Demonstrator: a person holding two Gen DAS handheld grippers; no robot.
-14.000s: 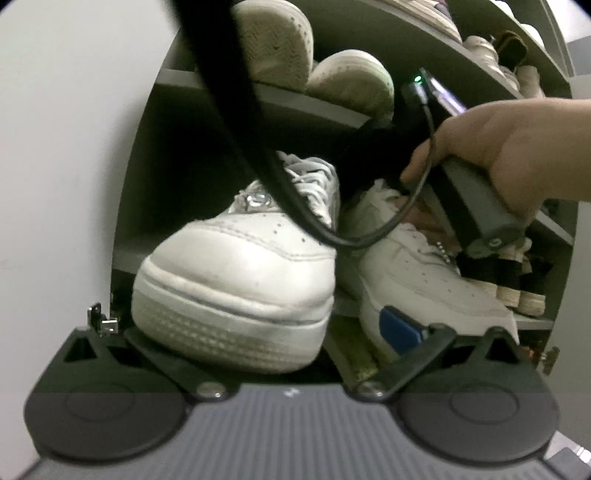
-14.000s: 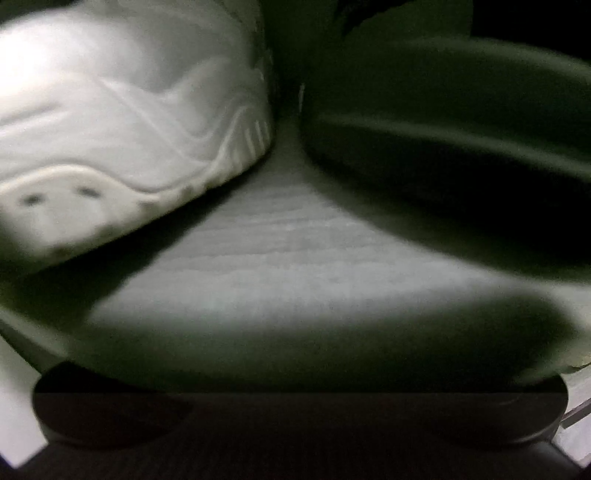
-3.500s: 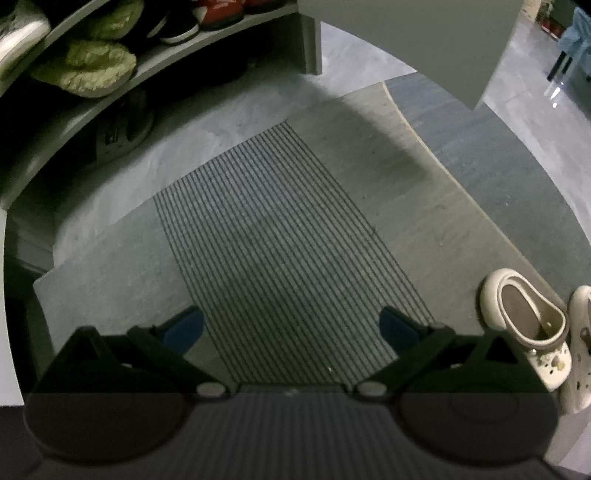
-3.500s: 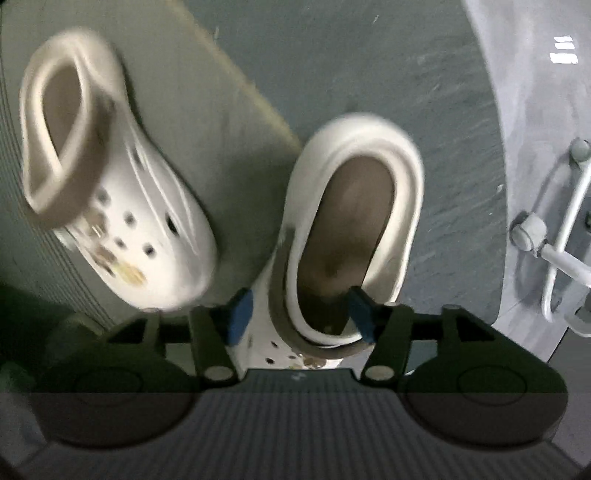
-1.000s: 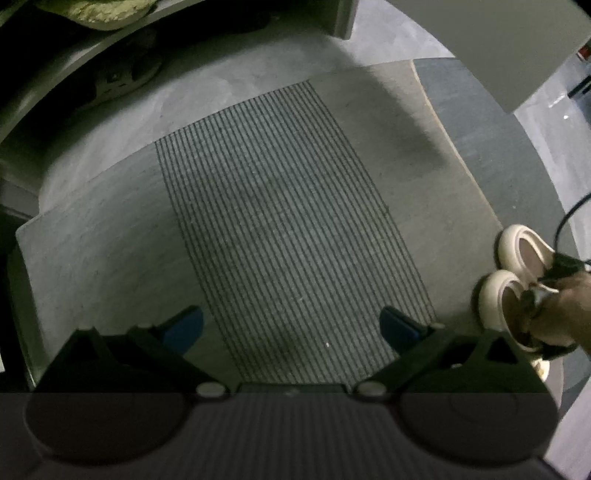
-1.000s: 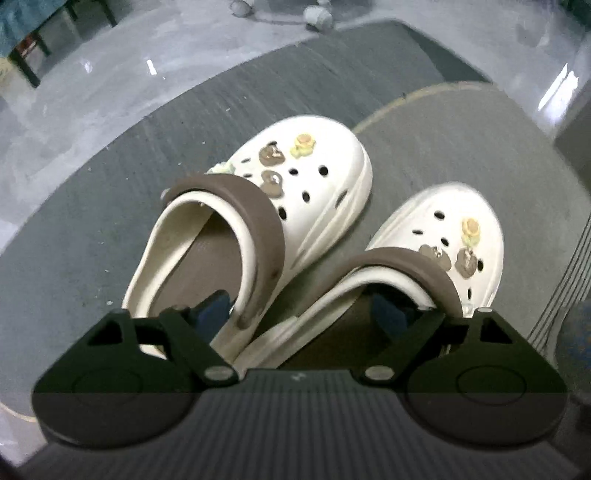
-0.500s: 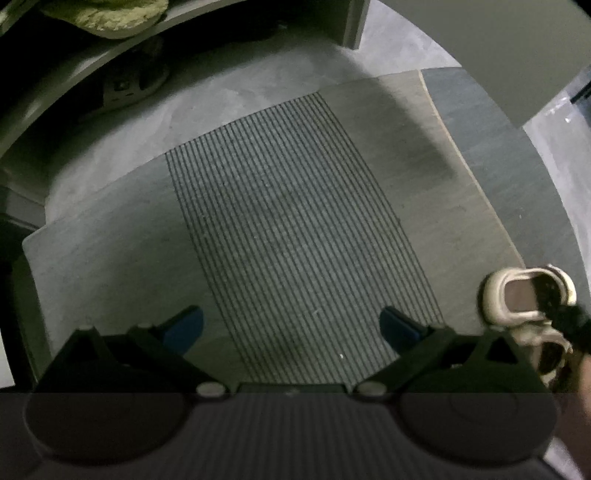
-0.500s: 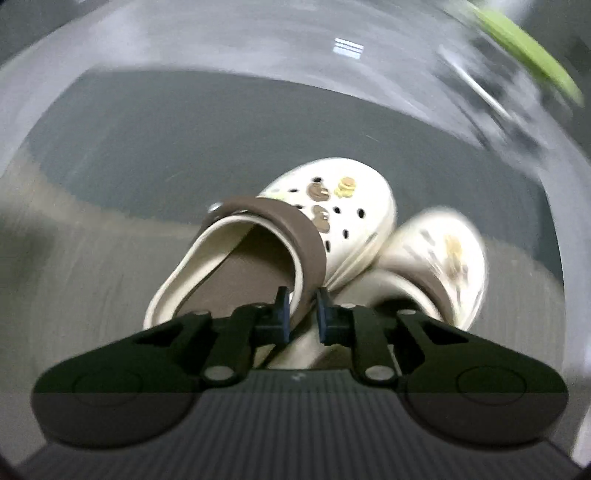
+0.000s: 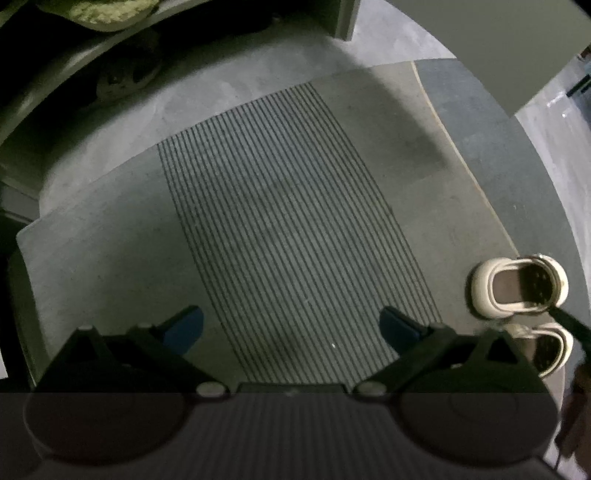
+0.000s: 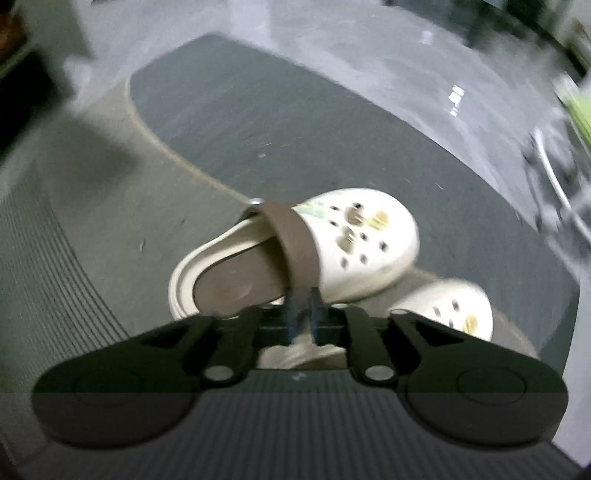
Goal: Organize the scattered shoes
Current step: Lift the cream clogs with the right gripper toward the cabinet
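Observation:
Two cream clogs with brown heel straps and small charms lie at the mat's right edge. In the right wrist view the nearer clog [image 10: 369, 243] has its brown strap [image 10: 295, 240] between the pads of my right gripper [image 10: 303, 314]. The jaws are narrow and opening slightly, with the pads still on the strap. The second clog [image 10: 454, 306] lies just right of it. In the left wrist view both clogs [image 9: 513, 288] show at the right edge. My left gripper [image 9: 291, 325] points down over the striped mat [image 9: 288, 221], open and holding nothing.
A shoe rack [image 9: 55, 85] curves across the top left, with a green slipper [image 9: 110, 11] on a shelf and a dark shoe [image 9: 125, 77] beneath. A dark grey rug [image 10: 295, 122] lies beyond the clogs. A white metal frame [image 10: 554, 177] stands at the right.
My right gripper went from wide open around both clogs to closed on one clog's brown strap, rolling as it did. That clog has tilted up. The left gripper stayed put.

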